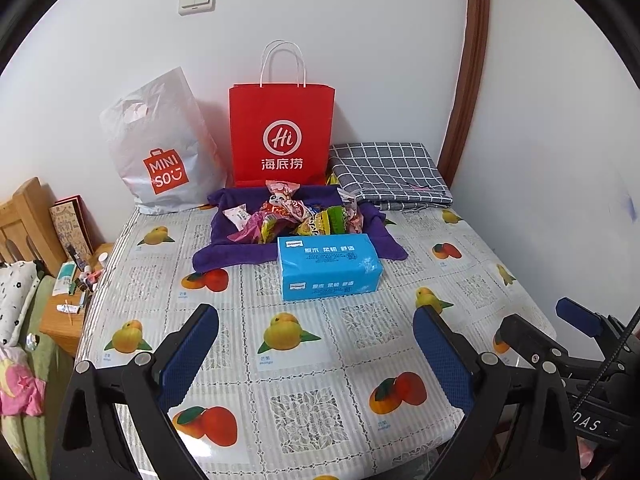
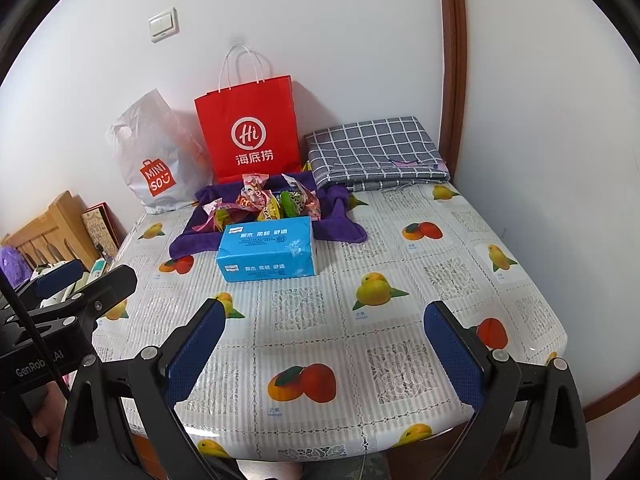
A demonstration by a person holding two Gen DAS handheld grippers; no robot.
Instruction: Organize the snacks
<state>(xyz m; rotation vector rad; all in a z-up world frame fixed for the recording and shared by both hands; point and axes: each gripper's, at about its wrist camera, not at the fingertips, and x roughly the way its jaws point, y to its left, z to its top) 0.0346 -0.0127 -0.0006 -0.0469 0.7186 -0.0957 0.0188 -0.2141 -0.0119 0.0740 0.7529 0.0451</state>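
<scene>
A heap of colourful snack packets lies on a purple cloth near the back of the table. A blue tissue pack stands just in front of the heap. Behind it a red paper bag stands upright against the wall, with a white plastic bag to its left. My left gripper and right gripper both hover open over the near part of the table, well short of the tissue pack, with nothing between their fingers.
A folded grey checked cloth lies at the back right corner. The table has a fruit-print cover. A low wooden stand with small items sits off the left edge. The right gripper's body shows at right.
</scene>
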